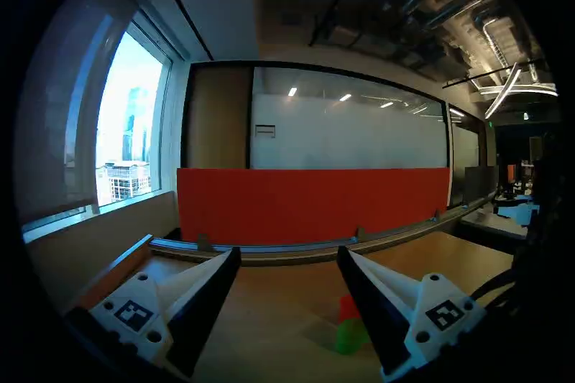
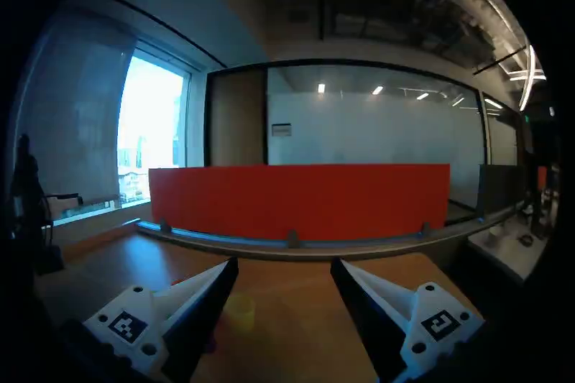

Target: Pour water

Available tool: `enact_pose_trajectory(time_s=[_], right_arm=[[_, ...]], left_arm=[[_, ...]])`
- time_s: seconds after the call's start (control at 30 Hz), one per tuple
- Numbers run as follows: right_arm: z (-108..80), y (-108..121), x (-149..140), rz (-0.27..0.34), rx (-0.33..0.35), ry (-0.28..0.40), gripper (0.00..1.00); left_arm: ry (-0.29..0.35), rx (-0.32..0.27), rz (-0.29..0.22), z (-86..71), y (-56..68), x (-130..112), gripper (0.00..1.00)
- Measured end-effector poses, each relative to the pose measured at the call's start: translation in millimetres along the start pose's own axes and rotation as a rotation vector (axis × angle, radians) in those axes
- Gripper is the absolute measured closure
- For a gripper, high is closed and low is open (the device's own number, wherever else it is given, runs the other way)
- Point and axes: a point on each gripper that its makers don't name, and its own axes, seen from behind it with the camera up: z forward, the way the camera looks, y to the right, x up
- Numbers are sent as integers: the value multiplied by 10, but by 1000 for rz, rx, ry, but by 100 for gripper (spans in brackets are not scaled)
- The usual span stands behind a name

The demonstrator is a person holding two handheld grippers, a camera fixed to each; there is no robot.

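I am holding the left hand-held gripper [image 1: 287, 252] and the right hand-held gripper [image 2: 284, 262] wide open and empty. On the tabletop [image 1: 273, 325], a green cup [image 1: 351, 336] is sitting beside the left one's right finger. A yellow cup [image 2: 241, 311] is sitting beside the right one's left finger. I am judging both to be light, slippery plastic, so grasp mid-wall, gently.

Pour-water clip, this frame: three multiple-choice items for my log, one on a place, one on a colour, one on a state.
1. Where is the yellow cup?
A. on the wooden desk, beside the right gripper finger at the left of its view
B. on the windowsill
C. clamped in the jaws

2. What colour is the desk divider panel?
A. blue
B. red
C. white

3. How do the jaws of the left gripper stand?
A. shut on a cup
B. shut, empty
C. open, empty

Answers:
1 A, it sits on the wood beside that finger.
2 B, the panel shows red in both views.
3 C, bare desk shows through the wide gap.
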Motion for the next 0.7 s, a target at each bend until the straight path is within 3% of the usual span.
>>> enact_pose_trajectory(time_s=[0.3,0.5,0.7], right_arm=[[8,-190,-13,16,105,-11,1],[-11,-434,-54,0,238,-28,1],[-61,-706,22,27,376,-17,1]], left_arm=[[-19,-105,-17,48,186,2,1],[-22,-193,-3,67,365,-11,1],[-25,-318,-27,67,620,6,1]])
